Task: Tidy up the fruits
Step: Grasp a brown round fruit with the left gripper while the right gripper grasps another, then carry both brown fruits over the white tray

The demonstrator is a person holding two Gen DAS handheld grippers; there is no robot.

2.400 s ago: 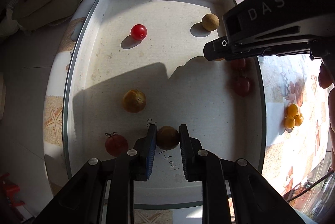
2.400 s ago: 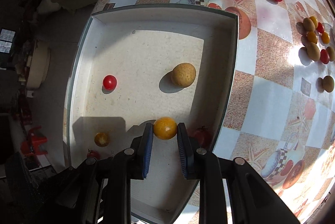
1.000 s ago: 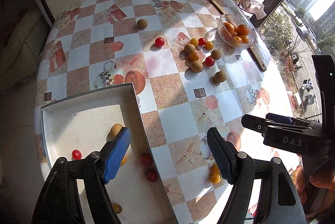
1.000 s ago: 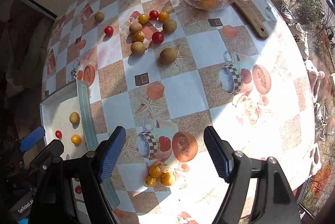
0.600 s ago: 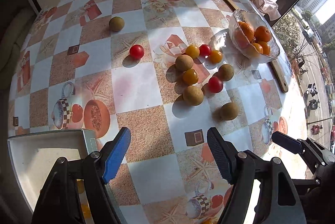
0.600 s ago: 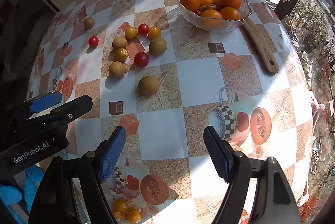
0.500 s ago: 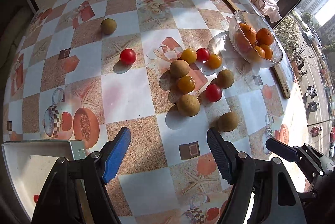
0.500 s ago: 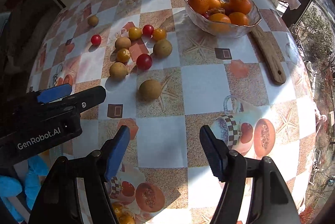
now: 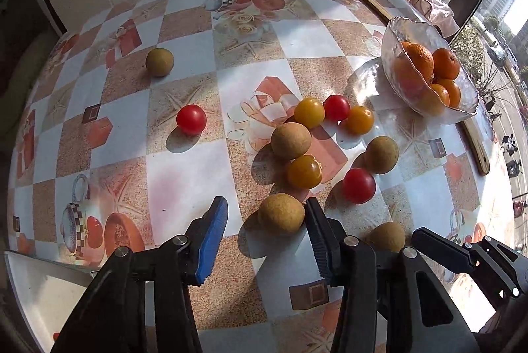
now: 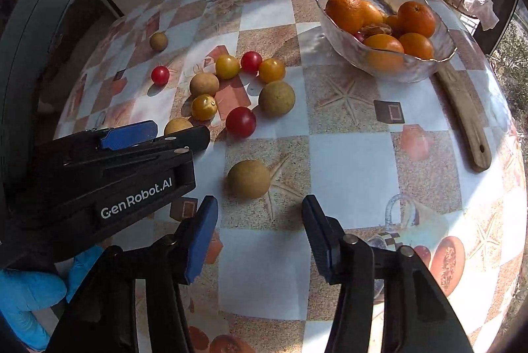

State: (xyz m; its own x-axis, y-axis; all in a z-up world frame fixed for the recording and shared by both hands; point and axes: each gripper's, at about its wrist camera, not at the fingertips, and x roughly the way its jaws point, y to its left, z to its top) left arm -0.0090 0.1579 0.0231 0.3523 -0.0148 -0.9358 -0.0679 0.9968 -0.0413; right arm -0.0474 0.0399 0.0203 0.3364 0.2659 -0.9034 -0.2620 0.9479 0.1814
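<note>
Loose fruits lie on the patterned table: tan round fruits, red and yellow cherry tomatoes. My left gripper (image 9: pixel 265 234) is open, low over the table, with a tan fruit (image 9: pixel 281 218) between its fingertips, against the right finger. My right gripper (image 10: pixel 259 237) is open and empty, just short of another tan fruit (image 10: pixel 249 178). The left gripper also shows in the right wrist view (image 10: pixel 155 133), beside a tan fruit (image 10: pixel 176 126). A red tomato (image 9: pixel 358 185) and a yellow tomato (image 9: pixel 304 171) lie just beyond.
A glass bowl (image 9: pixel 429 104) of oranges stands at the right, also in the right wrist view (image 10: pixel 412 67). A long wooden stick (image 10: pixel 462 102) lies beside it. The white tray's corner (image 9: pixel 29 283) shows at lower left. A lone tan fruit (image 9: pixel 159 62) and red tomato (image 9: pixel 191 119) lie left.
Both grippers let go of their fruits in the tray, opened and moved away to the fruit cluster. They have now come down close to the tan fruits.
</note>
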